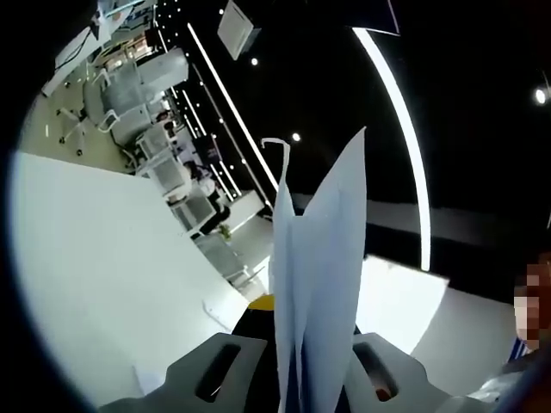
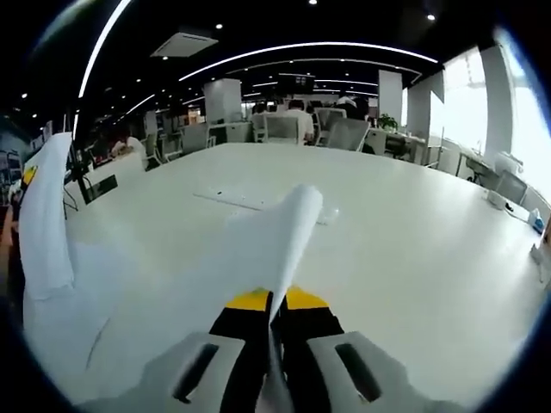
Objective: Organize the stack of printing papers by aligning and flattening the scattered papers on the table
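Observation:
White printing papers (image 1: pixel 314 258) stand on edge between the jaws of my left gripper (image 1: pixel 306 353), which is shut on them; the sheets fan upward and split into two or three leaves at the top. In the right gripper view, my right gripper (image 2: pixel 274 340) is shut on the near edge of the papers (image 2: pixel 258 241), which rise in a fold and sweep left, lifted above the white table (image 2: pixel 413 249). Their far left end (image 2: pixel 47 215) curls upward beside a yellow-tipped object at the view's edge.
A thin flat strip (image 2: pixel 232 202) lies on the table (image 1: pixel 103 284) beyond the papers. Desks, chairs (image 2: pixel 344 133) and seated people (image 2: pixel 297 116) line the far side. A person (image 1: pixel 534 344) stands close at the lower right of the left gripper view.

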The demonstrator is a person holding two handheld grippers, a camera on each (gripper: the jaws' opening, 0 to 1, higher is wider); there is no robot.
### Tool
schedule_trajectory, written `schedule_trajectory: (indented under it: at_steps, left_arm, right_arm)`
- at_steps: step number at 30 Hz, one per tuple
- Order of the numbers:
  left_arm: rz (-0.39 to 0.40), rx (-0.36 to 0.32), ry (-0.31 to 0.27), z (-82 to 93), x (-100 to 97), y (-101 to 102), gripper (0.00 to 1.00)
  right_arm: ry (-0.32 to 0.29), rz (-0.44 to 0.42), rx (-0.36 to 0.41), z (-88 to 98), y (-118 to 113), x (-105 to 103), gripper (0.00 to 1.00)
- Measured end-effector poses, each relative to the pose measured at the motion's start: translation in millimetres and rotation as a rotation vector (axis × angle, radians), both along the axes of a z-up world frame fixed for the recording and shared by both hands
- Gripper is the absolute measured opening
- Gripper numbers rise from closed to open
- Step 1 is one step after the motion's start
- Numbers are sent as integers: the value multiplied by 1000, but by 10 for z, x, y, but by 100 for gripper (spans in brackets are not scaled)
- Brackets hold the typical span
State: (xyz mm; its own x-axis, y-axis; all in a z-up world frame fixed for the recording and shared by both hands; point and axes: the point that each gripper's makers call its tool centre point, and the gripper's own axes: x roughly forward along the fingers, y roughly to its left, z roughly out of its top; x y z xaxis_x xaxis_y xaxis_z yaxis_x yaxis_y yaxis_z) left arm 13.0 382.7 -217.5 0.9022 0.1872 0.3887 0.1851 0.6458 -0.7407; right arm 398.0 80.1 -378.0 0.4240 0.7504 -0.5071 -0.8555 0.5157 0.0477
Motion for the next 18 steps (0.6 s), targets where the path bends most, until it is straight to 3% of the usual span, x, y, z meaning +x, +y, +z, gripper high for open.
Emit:
schedule_trajectory:
  at_steps: [6,18]
  left_arm:
    - [-5,-14,0,-66,86,-8,6]
    - [-6,-27,6,-108,109,32,6]
  right_arm:
    - [9,3,-7,-26,-12,15,0]
    - [-24,15,-9,117,4,-72,0]
